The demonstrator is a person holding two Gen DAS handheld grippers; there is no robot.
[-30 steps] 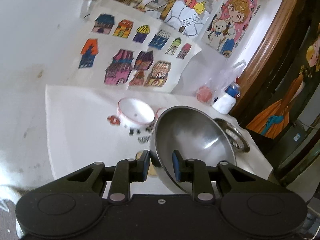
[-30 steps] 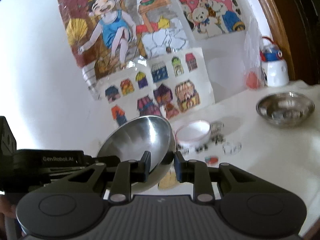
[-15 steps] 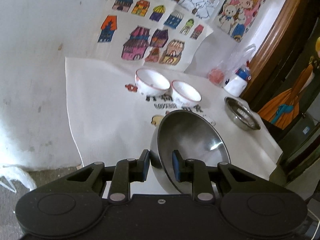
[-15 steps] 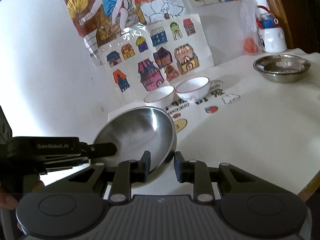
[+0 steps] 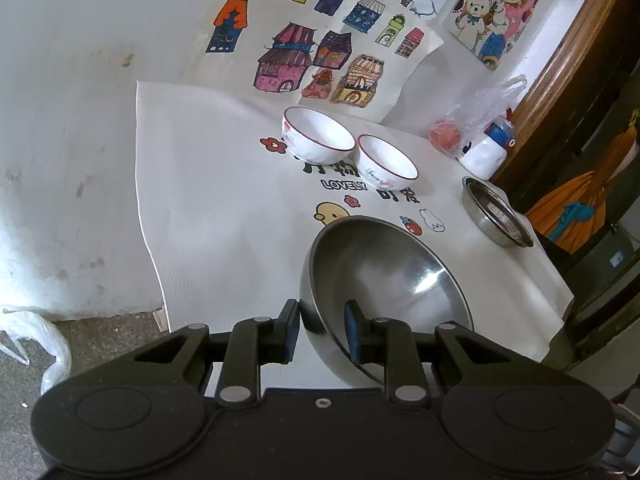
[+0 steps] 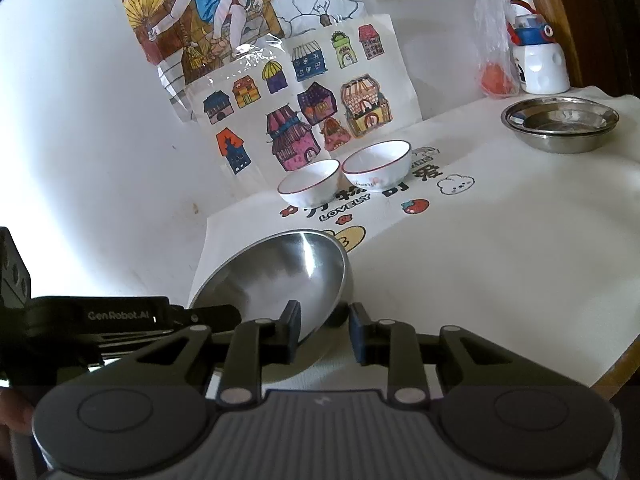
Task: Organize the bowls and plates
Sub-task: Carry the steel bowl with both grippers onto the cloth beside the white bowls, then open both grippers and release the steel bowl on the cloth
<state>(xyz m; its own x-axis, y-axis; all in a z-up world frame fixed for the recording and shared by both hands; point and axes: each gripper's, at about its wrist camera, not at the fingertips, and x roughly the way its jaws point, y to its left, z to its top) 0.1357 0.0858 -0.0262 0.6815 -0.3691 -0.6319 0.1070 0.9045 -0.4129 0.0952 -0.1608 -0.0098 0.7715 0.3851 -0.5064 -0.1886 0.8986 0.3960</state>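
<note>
Left gripper: you pinch the near rim of the large round stainless-steel bowl between the two blue-padded fingers, one outside the wall and one inside.
Right gripper: your fingers straddle the opposite rim of the same steel bowl; the left pad sits inside against the wall, and a gap shows between the wall and the right pad, so the fingers look spread, not pressed on the metal.
Large steel bowl: tilted, its opening turned toward your right side, low over the near left part of the white printed tablecloth; you cannot tell whether its bottom touches the cloth.
White ceramic bowls with red rims: two, one just beside the other, upright near the wall, by the printed word LOVELY.
Shallow steel dishes: nested, at the far right of the cloth.
Wall: coloured drawings of houses hang behind the ceramic bowls.
Far corner: a white and blue bottle beside a clear plastic bag holding something red.
</note>
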